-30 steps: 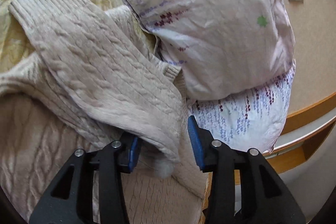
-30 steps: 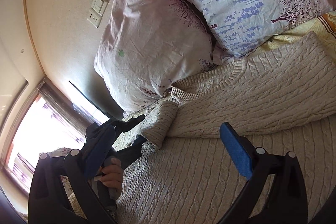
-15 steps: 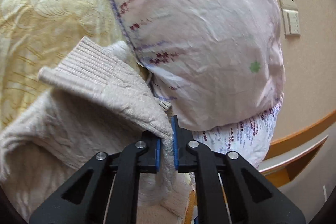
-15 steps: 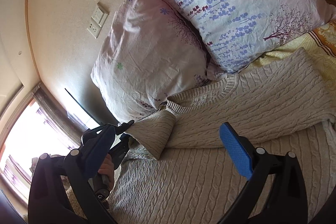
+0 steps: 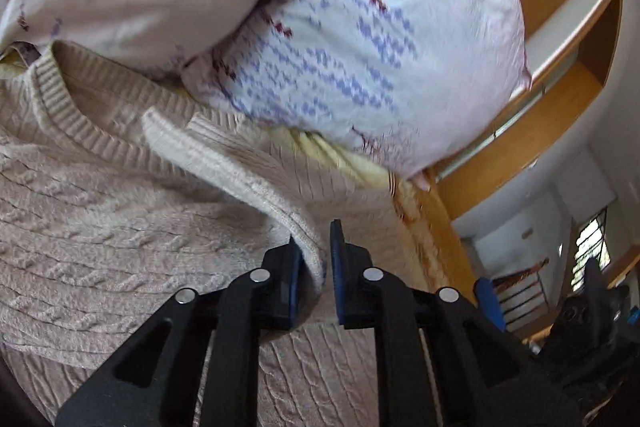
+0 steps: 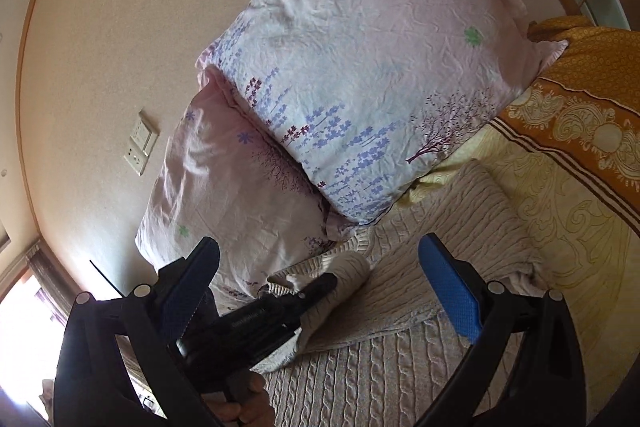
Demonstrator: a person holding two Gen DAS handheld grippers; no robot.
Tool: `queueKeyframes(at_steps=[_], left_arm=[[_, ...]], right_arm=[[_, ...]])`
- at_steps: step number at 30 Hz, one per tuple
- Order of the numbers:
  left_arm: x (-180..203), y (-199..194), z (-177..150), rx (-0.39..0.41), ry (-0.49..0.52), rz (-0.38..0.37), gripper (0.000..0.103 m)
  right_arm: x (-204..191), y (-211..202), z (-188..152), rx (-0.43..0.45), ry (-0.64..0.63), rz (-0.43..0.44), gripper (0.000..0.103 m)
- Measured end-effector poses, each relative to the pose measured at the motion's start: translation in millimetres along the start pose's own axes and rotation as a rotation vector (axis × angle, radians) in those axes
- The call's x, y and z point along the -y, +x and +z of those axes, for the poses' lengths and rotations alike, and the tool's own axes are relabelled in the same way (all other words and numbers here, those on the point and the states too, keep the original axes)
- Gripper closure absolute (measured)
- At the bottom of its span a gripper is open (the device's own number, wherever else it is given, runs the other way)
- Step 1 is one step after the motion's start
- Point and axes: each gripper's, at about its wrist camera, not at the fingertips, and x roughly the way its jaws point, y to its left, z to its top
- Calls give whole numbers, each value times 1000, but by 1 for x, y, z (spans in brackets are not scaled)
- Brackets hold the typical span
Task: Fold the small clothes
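left hand-held gripper (image 5: 316,259) pinching sweater sleeve (image 5: 224,163), jaws easing

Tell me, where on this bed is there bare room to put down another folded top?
The yellow sheet lies bare between the orange blanket and the edge of the sweater. By the pillows it is crowded: the sweater's collar and raised sleeve lie close against them.

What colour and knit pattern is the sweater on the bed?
Beige cable knit sweater, ribbed at its edges; clearest in the left wrist view.
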Motion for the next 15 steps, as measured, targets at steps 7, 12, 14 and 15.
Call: queueKeyframes(at_steps=[7, 12, 14, 15], left_arm=[[11, -6, -3, 66, 65, 53, 45], [21, 4, 15, 83, 30, 32, 46], [38, 13, 13, 63, 68, -21, 38], [47, 18, 11, 45, 105, -38, 36]], right_arm=[[9, 2, 2, -9, 52, -13, 1], [5, -6, 2, 35, 22, -25, 1], [5, -10, 4, 60, 14, -31, 1], [6, -12, 5, 69, 16, -32, 1]])
